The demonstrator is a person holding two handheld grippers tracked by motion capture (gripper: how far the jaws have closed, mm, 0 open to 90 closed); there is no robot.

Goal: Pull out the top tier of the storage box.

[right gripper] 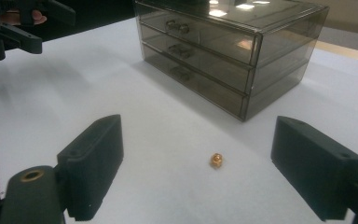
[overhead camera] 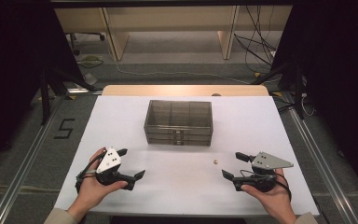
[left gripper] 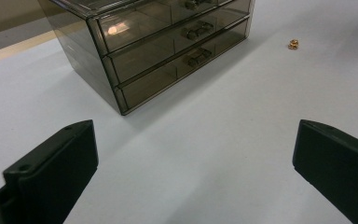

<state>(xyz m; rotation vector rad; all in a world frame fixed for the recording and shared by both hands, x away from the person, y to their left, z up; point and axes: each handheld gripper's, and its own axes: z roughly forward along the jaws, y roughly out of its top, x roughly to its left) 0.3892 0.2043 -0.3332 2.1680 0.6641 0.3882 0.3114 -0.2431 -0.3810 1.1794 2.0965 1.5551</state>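
High view: the left gripper (overhead camera: 133, 163) rests low over the white table (overhead camera: 121, 121), held in the person's left hand (overhead camera: 93, 186), its jaws spread wide with bare table between them. The right gripper (overhead camera: 233, 164) sits in the right hand (overhead camera: 272, 193), jaws just as wide and holding nothing. Both point inward, toward each other, on the near side of the chest (overhead camera: 179, 122).

The nut (overhead camera: 216, 162) — small and gold — lies loose on the table in front of the chest, off toward its right front corner, and nearer the right gripper than the left. Neither gripper touches it.

In the right gripper view the nut (right gripper: 216, 160) sits on the table just ahead of the open right gripper (right gripper: 198, 168), between the lines of its two jaws, with the chest (right gripper: 233, 51) beyond it. The left gripper (right gripper: 21, 28) shows far off at the upper left.

In the left gripper view the nut (left gripper: 293, 44) lies well ahead and to the right, apart from the chest (left gripper: 168, 56) — whose three smoky clear drawers are all pushed in. The left gripper (left gripper: 195, 154) stands wide there too, empty.
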